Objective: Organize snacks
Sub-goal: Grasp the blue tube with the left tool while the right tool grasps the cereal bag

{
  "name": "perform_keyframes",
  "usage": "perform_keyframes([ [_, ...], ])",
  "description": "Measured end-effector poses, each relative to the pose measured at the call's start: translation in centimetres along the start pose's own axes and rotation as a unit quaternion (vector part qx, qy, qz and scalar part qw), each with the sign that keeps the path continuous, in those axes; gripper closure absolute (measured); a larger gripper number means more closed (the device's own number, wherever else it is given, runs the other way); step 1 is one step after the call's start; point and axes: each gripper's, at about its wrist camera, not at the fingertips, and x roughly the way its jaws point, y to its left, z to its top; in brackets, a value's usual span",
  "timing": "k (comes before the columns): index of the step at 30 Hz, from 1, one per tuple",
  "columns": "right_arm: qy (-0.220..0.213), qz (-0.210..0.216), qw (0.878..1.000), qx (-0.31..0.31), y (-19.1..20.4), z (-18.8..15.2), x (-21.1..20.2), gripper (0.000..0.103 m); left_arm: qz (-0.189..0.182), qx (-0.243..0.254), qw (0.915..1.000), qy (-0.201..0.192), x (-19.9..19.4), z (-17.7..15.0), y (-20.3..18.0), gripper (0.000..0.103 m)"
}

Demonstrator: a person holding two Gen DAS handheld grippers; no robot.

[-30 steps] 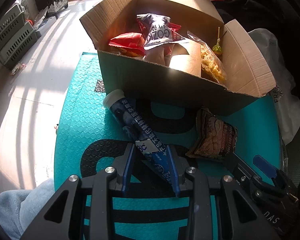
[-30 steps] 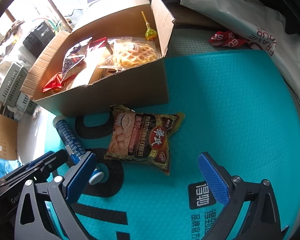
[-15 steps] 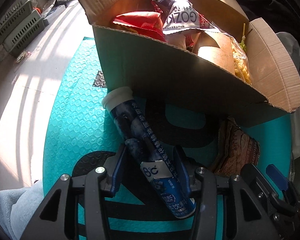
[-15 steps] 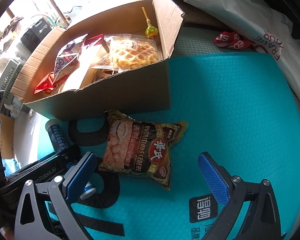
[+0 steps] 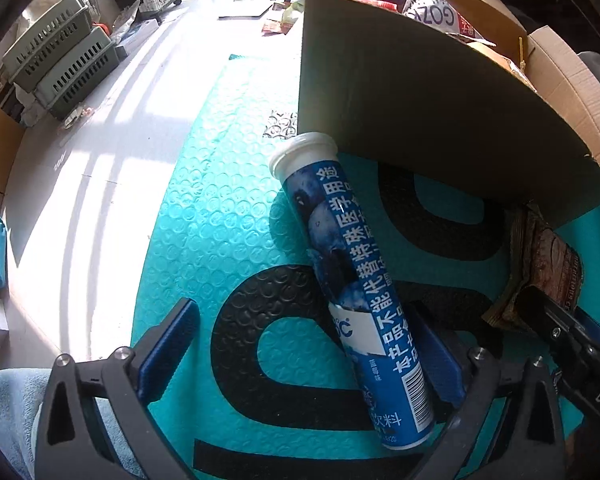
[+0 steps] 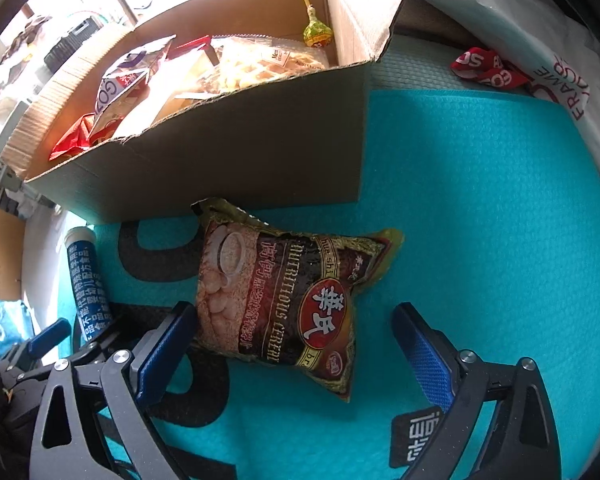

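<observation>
A blue tube with a white cap lies on the teal mat, just in front of the cardboard box. My left gripper hangs over the tube's lower half. Its jaws are opening wide, and the tube rests free between them, close to the right finger. In the right wrist view a brown cereal bag lies flat before the box. My right gripper straddles it with its jaws closing. The left pad is near the bag's edge and the right pad stands apart. The tube lies at the left.
The box holds several snack packs, a waffle bag and a lollipop. Green baskets stand stacked on the floor at the far left. A white plastic bag and a red wrapper lie beyond the mat. A light blue sleeve is at the lower left.
My left gripper was shut on the tube; its jaws have spread wide and the tube now lies loose on the mat. Both grippers came down closer to the mat. The right jaws narrowed slightly.
</observation>
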Motion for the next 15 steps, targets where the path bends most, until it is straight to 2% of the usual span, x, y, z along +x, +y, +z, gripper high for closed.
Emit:
perform_keyframes([
  [1, -0.004, -0.004, 1.000, -0.002, 0.0, -0.4, 0.0, 0.010, 0.000, 0.004, 1.0000, 0.000, -0.1, -0.1, 0.1, 0.001],
  [3, -0.010, -0.005, 1.000, -0.012, 0.4, -0.9, -0.2, 0.023, -0.003, 0.007, 1.0000, -0.003, -0.3, -0.3, 0.2, 0.004],
  [4, -0.010, -0.005, 1.000, -0.014, 0.5, -1.0, -0.3, 0.024, -0.007, 0.007, 0.9999, -0.007, -0.5, -0.4, 0.1, 0.007],
  [6, -0.010, -0.008, 1.000, -0.016, 0.5, -0.8, -0.3, 0.028, -0.005, 0.016, 0.9996, -0.023, -1.1, -0.9, 0.2, 0.026],
  [7, -0.009, -0.007, 1.000, -0.015, 0.4, -0.7, -0.3, 0.028, -0.005, 0.023, 0.9993, -0.030, -1.5, -1.0, 0.1, 0.031],
  [9, -0.009, -0.002, 1.000, -0.012, 0.0, -0.5, -0.3, 0.031, -0.005, 0.033, 0.9985, -0.044, -1.7, -0.8, -0.4, 0.051],
  [10, -0.008, 0.000, 1.000, -0.012, -0.1, -0.5, -0.3, 0.032, -0.007, 0.035, 0.9981, -0.051, -1.8, -0.9, -0.8, 0.057],
  [11, -0.007, 0.000, 1.000, -0.013, -0.2, -0.5, -0.4, 0.032, -0.008, 0.039, 0.9977, -0.055, -1.9, -1.1, -0.8, 0.068],
  [15, -0.001, 0.000, 1.000, -0.021, -0.3, -0.5, -0.3, 0.035, -0.011, 0.058, 0.9966, -0.058, -2.2, -1.5, -1.0, 0.075],
])
